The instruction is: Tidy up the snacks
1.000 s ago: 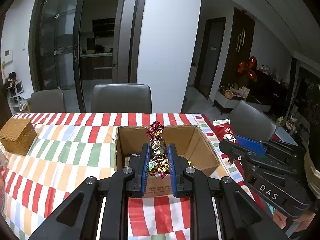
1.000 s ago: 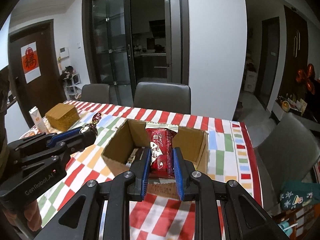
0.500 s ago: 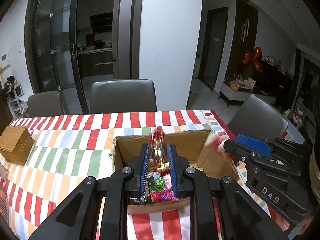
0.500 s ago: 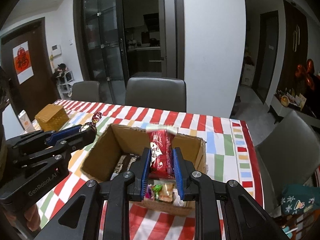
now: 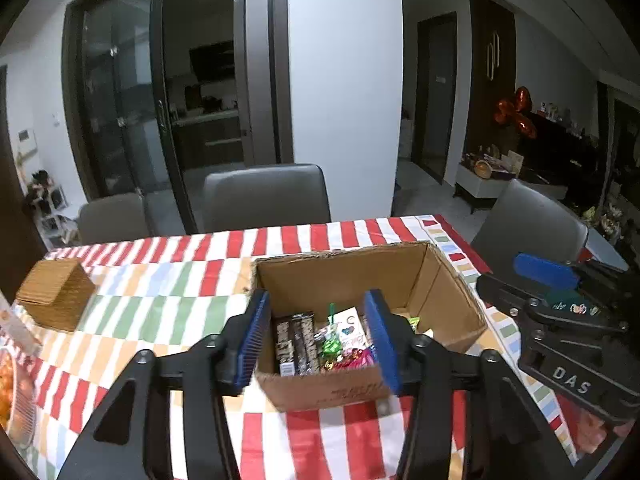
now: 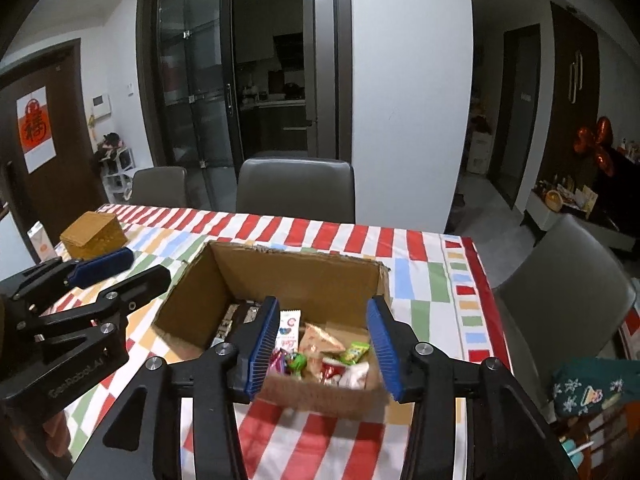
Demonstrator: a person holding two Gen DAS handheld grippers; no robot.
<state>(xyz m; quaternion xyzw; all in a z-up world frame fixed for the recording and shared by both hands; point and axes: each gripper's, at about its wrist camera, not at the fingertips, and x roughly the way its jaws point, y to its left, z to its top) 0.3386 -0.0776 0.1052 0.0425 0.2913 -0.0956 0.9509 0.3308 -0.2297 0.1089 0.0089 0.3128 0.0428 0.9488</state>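
An open cardboard box (image 5: 436,280) stands on the striped tablecloth and also shows in the right wrist view (image 6: 192,300). Several wrapped snacks (image 5: 320,340) lie inside it, among them dark bars, foil candies and a red packet (image 6: 332,370). My left gripper (image 5: 318,338) is open and empty just above the box's near edge. My right gripper (image 6: 324,346) is open and empty above the box's near right side. Each gripper shows in the other's view: the right one (image 5: 520,280), the left one (image 6: 132,268).
A woven wicker box (image 5: 56,300) sits at the table's left side (image 6: 94,234). Grey chairs (image 5: 266,196) stand behind the table, another at the right (image 6: 560,280). A plate of orange food (image 5: 8,392) is at the left edge. A green pouch (image 6: 592,388) lies at the right.
Both grippers have opened over the box. The foil candies left the left gripper and the red packet left the right gripper; both now lie inside the box.
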